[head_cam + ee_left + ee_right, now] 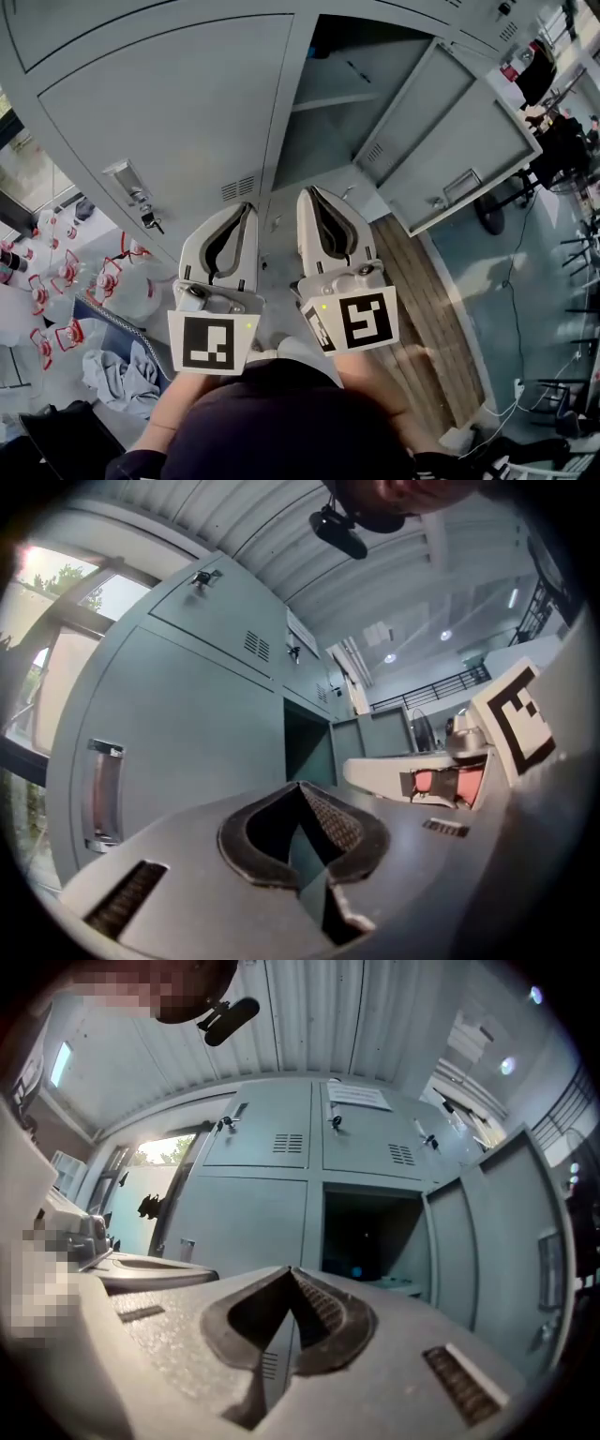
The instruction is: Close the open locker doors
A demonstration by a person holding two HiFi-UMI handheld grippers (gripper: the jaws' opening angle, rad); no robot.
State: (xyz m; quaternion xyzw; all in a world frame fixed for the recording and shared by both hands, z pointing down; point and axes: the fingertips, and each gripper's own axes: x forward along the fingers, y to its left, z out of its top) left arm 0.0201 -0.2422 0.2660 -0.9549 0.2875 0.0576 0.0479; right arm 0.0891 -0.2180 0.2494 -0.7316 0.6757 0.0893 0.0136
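A bank of grey lockers fills the head view. One locker [361, 89] stands open, dark inside with a shelf, and its door [459, 155] swings out to the right. The neighbouring door [159, 103] on the left is closed, with a handle and key [133, 195]. My left gripper [247, 208] and right gripper [307, 193] are held side by side in front of the lockers, both shut and empty, touching nothing. In the right gripper view the right gripper [289, 1269] points at the open locker [370, 1237] with its door [506, 1232] on the right. In the left gripper view the left gripper [300, 785] faces the closed door [187, 752].
Several large water bottles with red caps [56, 281] and a crumpled cloth [122, 366] lie at the left. A wooden floor strip [431, 309] runs to the right of the lockers. Chairs, a person [562, 141] and a floor cable [511, 281] are at the far right.
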